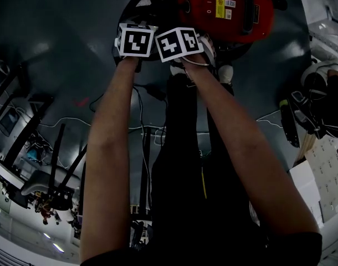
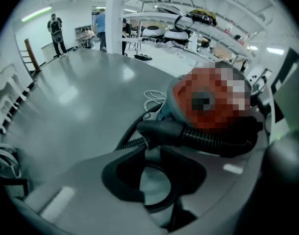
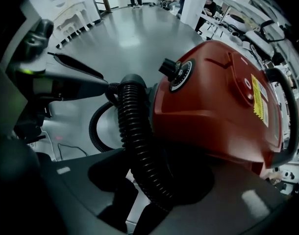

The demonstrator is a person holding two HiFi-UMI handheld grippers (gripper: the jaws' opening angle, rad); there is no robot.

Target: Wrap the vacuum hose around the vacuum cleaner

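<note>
Left tongs [image 2: 157, 182]: spread only a little and pinching nothing; the grey floor [image 2: 76, 106] shows through the gap

Right tongs [image 3: 148, 180]: closed on the vacuum hose [image 3: 135, 131], which runs up out of them

Vacuum hose: black and ribbed; it rises from the right tongs to the front of the vacuum cleaner [image 3: 213, 111], just beside its round dial [image 3: 181, 72]; another loop of it [image 3: 98, 126] curves over the floor to the left

Hose cuff [image 2: 161, 130]: smooth and black, lying just beyond the tips of the left tongs; ribbed hose leads from it to the right along the cleaner's base

Vacuum cleaner: a red canister standing on the floor, close in front of both tongs, with a yellow label [image 3: 260, 99] and a black carry handle [image 3: 286, 111] on top

Arms: left forearm [image 1: 111, 148] and right forearm [image 1: 241, 148] reach down side by side; the two marker cubes [image 1: 134, 40] [image 1: 177, 43] sit close together, just short of the cleaner

Cable [image 2: 152, 99]: white, lying loose on the floor beside the cleaner

Background: people [image 2: 55, 31] standing far off across the hall
</note>
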